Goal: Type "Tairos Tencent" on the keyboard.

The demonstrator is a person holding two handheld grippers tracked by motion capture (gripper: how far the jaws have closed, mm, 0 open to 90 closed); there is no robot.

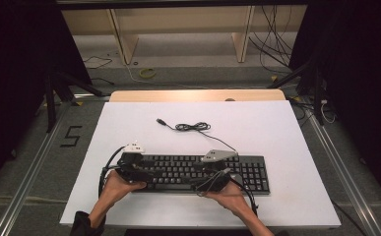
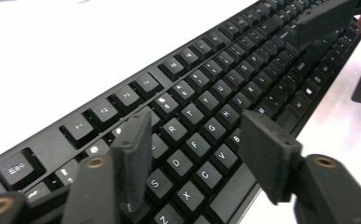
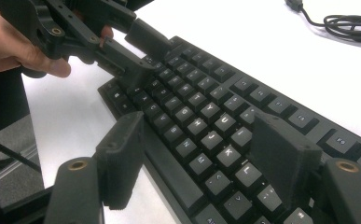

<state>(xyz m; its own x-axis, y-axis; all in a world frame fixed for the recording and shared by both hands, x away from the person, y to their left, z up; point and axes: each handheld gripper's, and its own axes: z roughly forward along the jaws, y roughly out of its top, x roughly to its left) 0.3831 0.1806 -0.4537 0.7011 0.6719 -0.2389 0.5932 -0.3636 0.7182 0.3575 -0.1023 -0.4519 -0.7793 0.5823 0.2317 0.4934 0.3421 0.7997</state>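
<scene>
Black keyboard [image 1: 198, 172] is lying on the white table top [image 1: 276, 128] near the person's edge, its long axis running left to right across the table, its cable [image 1: 193, 127] trailing off the far side in a loose coil. Both grippers are sitting low over it, one toward each end: the left gripper [image 1: 131, 164] over the left end, the right gripper [image 1: 212, 172] just right of the middle, short of the number pad. In the left gripper view the jaws of the left gripper [image 2: 194, 154] are standing spread, straddling the letter keys around D, F and C, with the near edge of the keyboard running under the right jaw; no pad is pressing on anything. In the right gripper view the right gripper [image 3: 206, 163] is likewise released, its jaws spread across the K and L keys and the keyboard's near edge. Each hand is holding its tool tilted forward and down. Judgement: either hand is placed to close across the near edge.
</scene>
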